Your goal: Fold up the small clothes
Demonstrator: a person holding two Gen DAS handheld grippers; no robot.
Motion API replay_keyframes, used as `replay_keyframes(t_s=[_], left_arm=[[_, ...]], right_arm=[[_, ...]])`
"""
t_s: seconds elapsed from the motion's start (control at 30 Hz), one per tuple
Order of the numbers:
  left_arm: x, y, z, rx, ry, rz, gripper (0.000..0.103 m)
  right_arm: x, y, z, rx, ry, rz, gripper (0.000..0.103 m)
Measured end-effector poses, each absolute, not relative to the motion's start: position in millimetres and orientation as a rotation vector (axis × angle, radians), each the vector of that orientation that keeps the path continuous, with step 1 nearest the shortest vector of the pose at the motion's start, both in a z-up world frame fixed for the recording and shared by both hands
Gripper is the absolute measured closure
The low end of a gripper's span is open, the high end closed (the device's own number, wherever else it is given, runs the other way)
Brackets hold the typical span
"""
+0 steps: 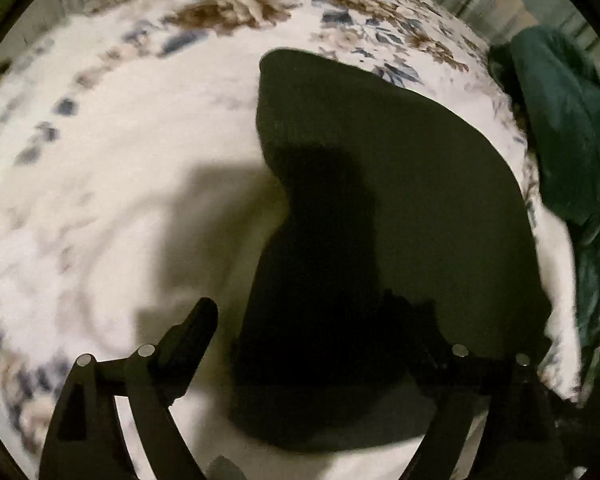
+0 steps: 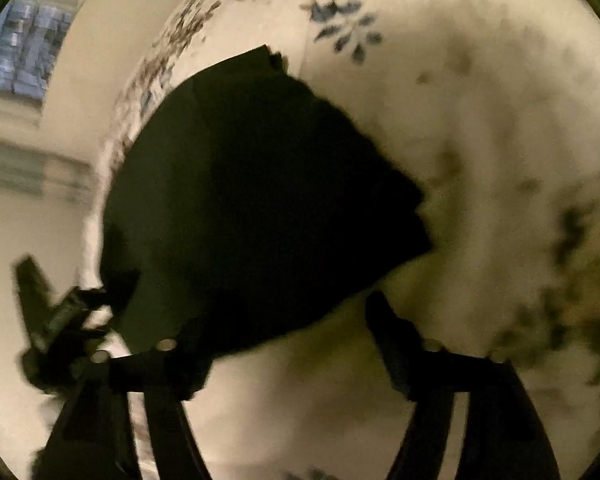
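Observation:
A black garment (image 1: 380, 184) lies flat on a white bedspread with a floral print (image 1: 120, 152). In the left wrist view my left gripper (image 1: 304, 316) hovers over the garment's near edge with its jaws wide apart. One finger (image 1: 196, 328) stands over bare bedspread, and the other is lost against the dark cloth. In the right wrist view the same black garment (image 2: 260, 200) fills the middle. My right gripper (image 2: 276, 316) is open above its near corner, with one finger (image 2: 384, 328) over the bedspread (image 2: 480, 140). Neither gripper holds anything. The left gripper (image 2: 48, 320) shows blurred at the garment's left corner.
A dark green garment (image 1: 560, 128) lies bunched at the right edge of the bed. The bed's edge runs close behind the black garment, with pale floor (image 2: 20, 240) beyond it. A window with blinds (image 2: 20, 48) is far off at the upper left.

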State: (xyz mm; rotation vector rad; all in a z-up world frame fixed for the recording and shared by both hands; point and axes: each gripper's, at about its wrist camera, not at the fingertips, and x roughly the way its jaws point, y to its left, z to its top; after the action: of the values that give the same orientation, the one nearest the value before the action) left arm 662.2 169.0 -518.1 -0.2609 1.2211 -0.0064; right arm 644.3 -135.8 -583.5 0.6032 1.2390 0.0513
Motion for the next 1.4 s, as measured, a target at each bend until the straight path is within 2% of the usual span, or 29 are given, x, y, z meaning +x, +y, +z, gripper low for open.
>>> replay_keyframes(t_s=[0.07, 0.13, 0.2, 0.3, 0.47, 0.8, 1.07, 1.4], left_arm=[[645.5, 163.6, -503.3, -0.211, 1.199, 0.051, 0.008], [629.7, 152.9, -486.2, -0.155, 1.166, 0.089, 0.007], [617.5, 141.7, -468.6, -0.105, 1.137, 0.104, 0.000], [604.3, 129.8, -446.8, -0.064, 1.115, 0.107, 0.000], [580.6, 123.3, -407.8, -0.086, 1.106, 0.117, 0.000], [515.2, 110.1, -313.0, -0.078, 1.030, 0.131, 0.000], [429.3, 93.3, -217.0, -0.071, 0.947, 0.128, 0.000], [313.8, 74.3, -104.5, -0.065, 0.826, 0.142, 0.000]], right_arm=[[643.8, -128.9, -562.8, 0.426, 1.238, -0.040, 0.000], [650.5, -122.5, -545.4, 0.285, 1.220, -0.107, 0.000], [651.5, -112.0, -523.0, 0.138, 1.197, -0.131, 0.000], [652.1, -101.6, -497.2, 0.025, 1.181, -0.124, 0.000], [617.8, -102.3, -451.9, -0.023, 1.161, -0.117, 0.000], [532.6, -102.0, -316.9, -0.082, 1.052, -0.096, 0.000], [446.2, -110.1, -207.2, -0.069, 0.965, -0.071, 0.000], [296.1, -125.5, -58.6, -0.063, 0.808, -0.030, 0.000]])
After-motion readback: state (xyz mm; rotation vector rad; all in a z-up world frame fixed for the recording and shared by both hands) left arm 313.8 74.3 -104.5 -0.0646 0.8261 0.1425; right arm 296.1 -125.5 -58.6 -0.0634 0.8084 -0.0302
